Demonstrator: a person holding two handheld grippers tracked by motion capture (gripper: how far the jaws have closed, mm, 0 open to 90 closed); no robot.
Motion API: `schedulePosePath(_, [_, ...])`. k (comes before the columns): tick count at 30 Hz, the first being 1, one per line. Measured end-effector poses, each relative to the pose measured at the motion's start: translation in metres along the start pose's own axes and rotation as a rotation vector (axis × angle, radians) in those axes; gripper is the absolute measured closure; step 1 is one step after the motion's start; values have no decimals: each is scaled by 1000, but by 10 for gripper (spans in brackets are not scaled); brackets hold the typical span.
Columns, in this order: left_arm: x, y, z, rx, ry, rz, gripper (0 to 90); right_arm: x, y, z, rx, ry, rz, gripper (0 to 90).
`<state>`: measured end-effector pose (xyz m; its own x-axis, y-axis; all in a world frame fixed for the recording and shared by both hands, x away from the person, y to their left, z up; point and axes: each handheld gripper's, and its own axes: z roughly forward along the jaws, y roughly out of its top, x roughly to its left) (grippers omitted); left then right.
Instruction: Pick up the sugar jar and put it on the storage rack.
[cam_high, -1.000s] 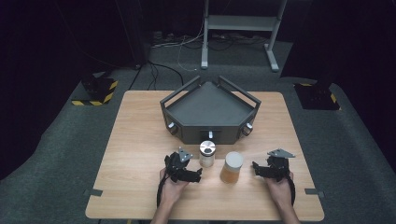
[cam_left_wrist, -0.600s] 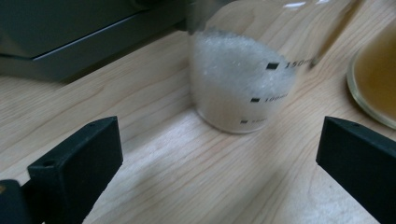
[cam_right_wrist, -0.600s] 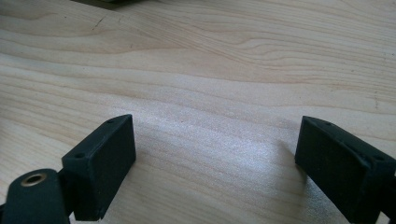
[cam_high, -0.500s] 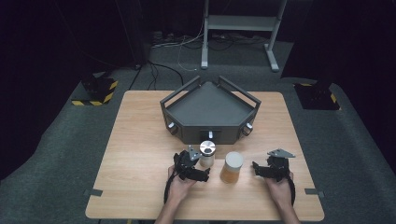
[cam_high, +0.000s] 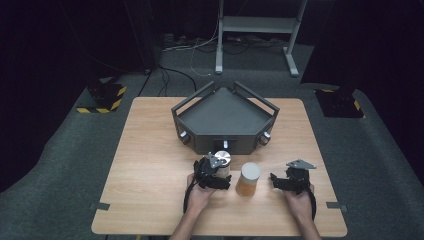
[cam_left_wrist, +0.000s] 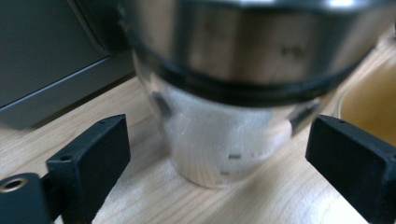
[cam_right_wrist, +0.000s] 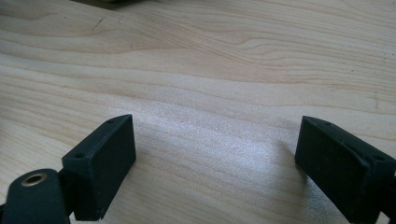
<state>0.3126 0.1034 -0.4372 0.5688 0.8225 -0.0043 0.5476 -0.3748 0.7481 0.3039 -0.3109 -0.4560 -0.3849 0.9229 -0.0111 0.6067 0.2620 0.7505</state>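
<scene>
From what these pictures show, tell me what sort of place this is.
Probably a lab or studio set up for recording manipulation, not a home. A wooden table stands alone on grey carpet among dark drapes, with hazard-striped stand feet and loose cables on the floor behind it.

A clear jar with a silver lid (cam_left_wrist: 224, 140) stands between the jaws of the left gripper (cam_high: 219, 174), touching neither. An amber jar with a white lid (cam_high: 248, 179) stands between that gripper and the right gripper (cam_high: 276, 180). Both rest on a pale wooden table (cam_high: 150, 150). Just beyond the grippers sits a dark grey angular tray (cam_high: 225, 112) with side rails and knobs. Farther off, on the dark floor, lie cables (cam_high: 175, 75), a metal stand (cam_high: 260, 25) and two yellow-and-black striped bases (cam_high: 102, 97).
</scene>
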Motion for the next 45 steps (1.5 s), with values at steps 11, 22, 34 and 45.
schedulePosePath(11, [-8,-3,11,-58,12,-47,153,0,0,0,0,0,0,122])
schedulePosePath(22, [-13,-2,17,-67,28,-48,218,0,0,0,-1,0,1,123])
schedulePosePath(34, [-15,-6,17,-91,48,-63,305,0,0,0,-1,0,1,124])
schedulePosePath(45, [-14,-8,17,-100,44,-71,311,0,0,0,-1,0,1,124])
